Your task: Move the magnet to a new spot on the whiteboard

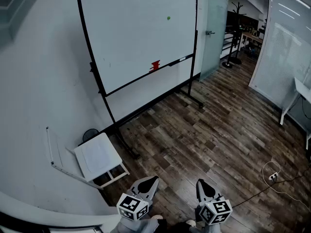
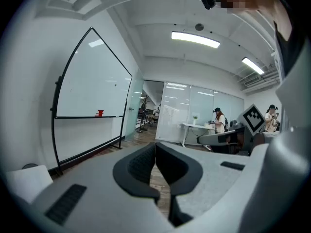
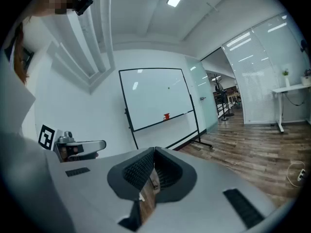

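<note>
Magnet, green, at 1 o'clock on whiteboard; left gripper and right gripper jaws together, empty, well apart from it.

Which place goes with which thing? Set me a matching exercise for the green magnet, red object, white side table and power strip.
Things:
1 green magnet
2 red object
3 white side table
4 power strip

Places:
A on the floor, far right
B on the whiteboard tray
C upper part of the board face
D by the wall, lower left

Pairs: 1-C, 2-B, 3-D, 4-A.
</note>
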`<state>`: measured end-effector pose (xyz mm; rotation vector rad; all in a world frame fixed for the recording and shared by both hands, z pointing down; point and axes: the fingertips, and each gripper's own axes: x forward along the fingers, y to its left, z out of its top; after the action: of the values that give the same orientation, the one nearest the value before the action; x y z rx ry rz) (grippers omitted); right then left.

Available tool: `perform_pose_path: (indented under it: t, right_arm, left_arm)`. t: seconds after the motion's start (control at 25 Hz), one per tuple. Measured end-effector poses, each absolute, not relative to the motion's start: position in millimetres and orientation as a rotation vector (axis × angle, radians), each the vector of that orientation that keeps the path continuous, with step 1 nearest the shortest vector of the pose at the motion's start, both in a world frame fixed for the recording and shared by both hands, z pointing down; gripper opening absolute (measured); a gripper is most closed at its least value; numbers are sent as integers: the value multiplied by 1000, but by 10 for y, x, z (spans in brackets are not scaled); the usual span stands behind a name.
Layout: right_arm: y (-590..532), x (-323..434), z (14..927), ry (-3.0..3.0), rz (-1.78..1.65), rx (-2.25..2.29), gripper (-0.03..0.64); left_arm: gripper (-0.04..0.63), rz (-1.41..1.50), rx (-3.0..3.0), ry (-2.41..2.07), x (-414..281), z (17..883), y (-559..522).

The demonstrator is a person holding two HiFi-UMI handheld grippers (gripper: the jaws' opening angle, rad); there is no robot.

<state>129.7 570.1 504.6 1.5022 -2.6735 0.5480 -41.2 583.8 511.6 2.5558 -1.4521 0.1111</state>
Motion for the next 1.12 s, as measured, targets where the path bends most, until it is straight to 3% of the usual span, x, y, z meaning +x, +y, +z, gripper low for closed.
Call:
perform_pose_path:
  t: [0.28, 1.12]
  right_arm:
    - [5992, 890, 5090, -2662, 444, 1525, 28]
    - [6065, 484, 4992, -2656, 403, 1525, 29]
  left_arm:
    - [11, 162, 2565, -1474, -1095, 5171, 6066]
    - [12, 57, 2594, -1466, -1326, 5017, 6056]
